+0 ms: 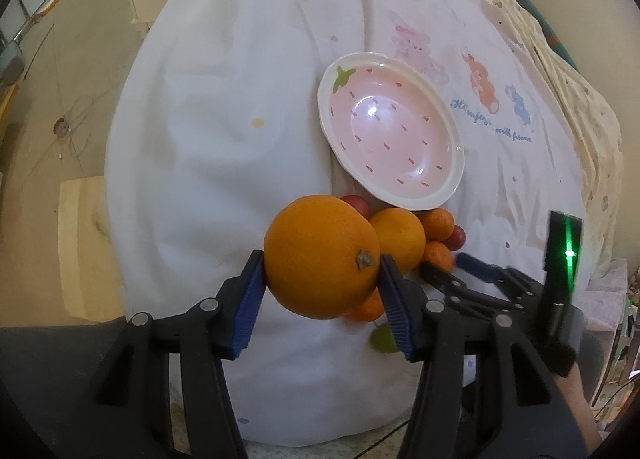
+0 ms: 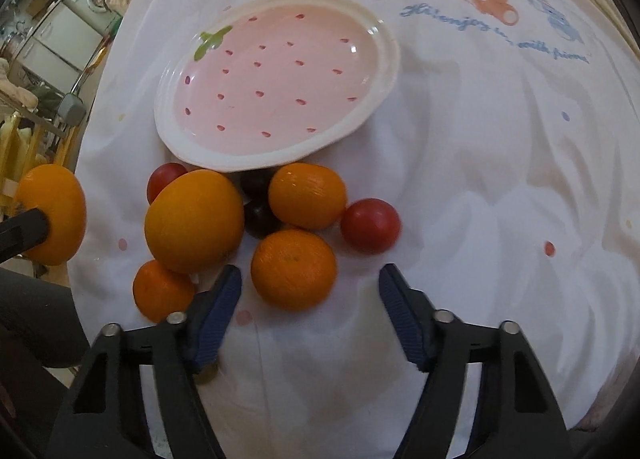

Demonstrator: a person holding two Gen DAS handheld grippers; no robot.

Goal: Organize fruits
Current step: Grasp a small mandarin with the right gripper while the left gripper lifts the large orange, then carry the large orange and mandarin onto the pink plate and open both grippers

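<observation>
Fruit lies in a cluster on the white cloth just below one empty pink plate: one big orange, three small oranges, two red plums and two dark ones. A further big orange, the held orange, is raised above the cluster, clamped in the left gripper. The right gripper hovers over the nearest small orange, fingers apart, touching nothing.
</observation>
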